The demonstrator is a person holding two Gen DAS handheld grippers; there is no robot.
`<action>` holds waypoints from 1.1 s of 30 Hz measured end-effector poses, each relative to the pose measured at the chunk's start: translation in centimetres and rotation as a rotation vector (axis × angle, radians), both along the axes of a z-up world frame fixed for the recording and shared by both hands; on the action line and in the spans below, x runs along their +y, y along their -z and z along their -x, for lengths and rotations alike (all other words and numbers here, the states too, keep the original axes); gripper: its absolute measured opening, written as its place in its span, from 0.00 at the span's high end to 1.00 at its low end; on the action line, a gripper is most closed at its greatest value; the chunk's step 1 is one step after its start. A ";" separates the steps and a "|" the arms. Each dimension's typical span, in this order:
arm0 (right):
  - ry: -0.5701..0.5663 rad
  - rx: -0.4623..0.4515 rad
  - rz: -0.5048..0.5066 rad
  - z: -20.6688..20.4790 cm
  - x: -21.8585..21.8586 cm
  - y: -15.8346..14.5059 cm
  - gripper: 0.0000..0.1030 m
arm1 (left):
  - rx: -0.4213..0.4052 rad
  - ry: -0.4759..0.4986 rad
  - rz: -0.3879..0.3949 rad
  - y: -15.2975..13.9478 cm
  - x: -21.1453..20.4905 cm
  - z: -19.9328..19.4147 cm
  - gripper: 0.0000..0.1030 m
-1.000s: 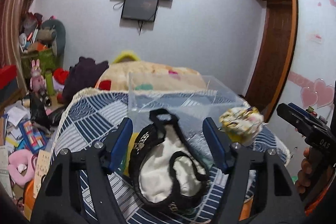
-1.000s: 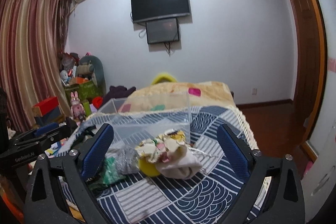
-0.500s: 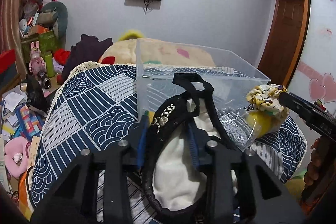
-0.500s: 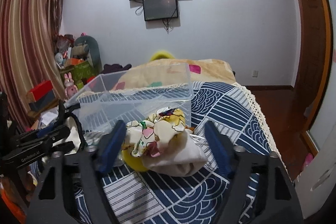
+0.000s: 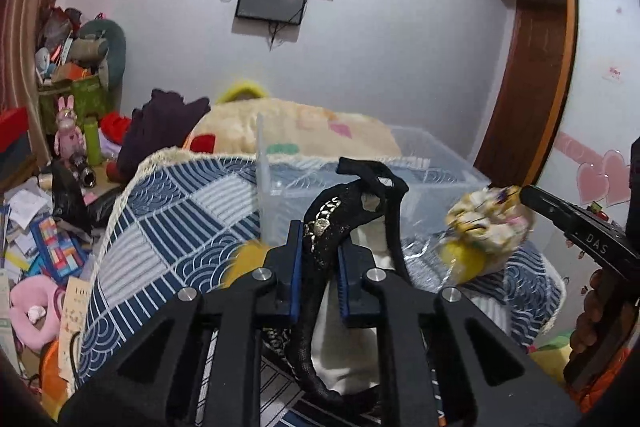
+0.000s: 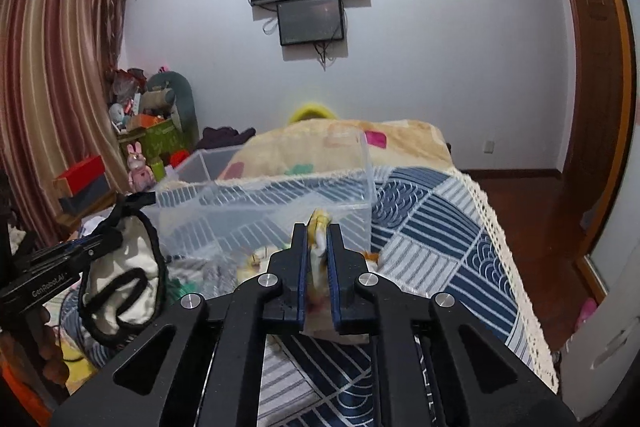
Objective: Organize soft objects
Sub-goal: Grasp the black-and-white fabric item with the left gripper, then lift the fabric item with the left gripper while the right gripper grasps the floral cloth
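My left gripper (image 5: 319, 239) is shut on a black-and-white lace garment (image 5: 344, 211) and holds it up above the bed; the garment hangs from it in the right wrist view (image 6: 120, 267). My right gripper (image 6: 318, 231) is shut on a yellow floral cloth bundle (image 6: 319, 223), lifted off the bed; the bundle also shows in the left wrist view (image 5: 486, 227). A clear plastic bin (image 6: 264, 203) stands on the blue patterned bedspread (image 6: 432, 227) just beyond both grippers.
Grey and green soft items (image 6: 200, 275) lie on the bed in front of the bin. A beige blanket (image 6: 340, 143) lies behind it. Toys and clutter (image 5: 52, 187) cover the floor at left. A wooden door (image 6: 592, 87) is at right.
Both grippers closed, the left on the lace garment and the right on the floral bundle, and both items have been lifted off the bedspread.
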State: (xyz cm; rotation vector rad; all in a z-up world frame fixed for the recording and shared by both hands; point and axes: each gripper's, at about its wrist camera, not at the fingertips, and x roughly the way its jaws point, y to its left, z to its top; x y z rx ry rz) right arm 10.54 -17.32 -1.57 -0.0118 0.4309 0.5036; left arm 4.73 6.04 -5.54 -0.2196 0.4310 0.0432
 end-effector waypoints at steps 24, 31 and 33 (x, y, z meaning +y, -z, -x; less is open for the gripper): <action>-0.041 0.088 0.083 -2.4 1.4 2.3 0.40 | -0.080 0.034 0.038 -5.5 1.4 -1.7 0.87; -0.063 0.086 0.118 -2.4 2.6 2.6 0.88 | -0.076 0.039 0.023 -6.1 0.8 -2.5 0.87; -0.062 0.075 0.118 -2.3 2.5 2.5 0.90 | -0.081 0.040 0.011 -6.5 0.6 -2.7 0.87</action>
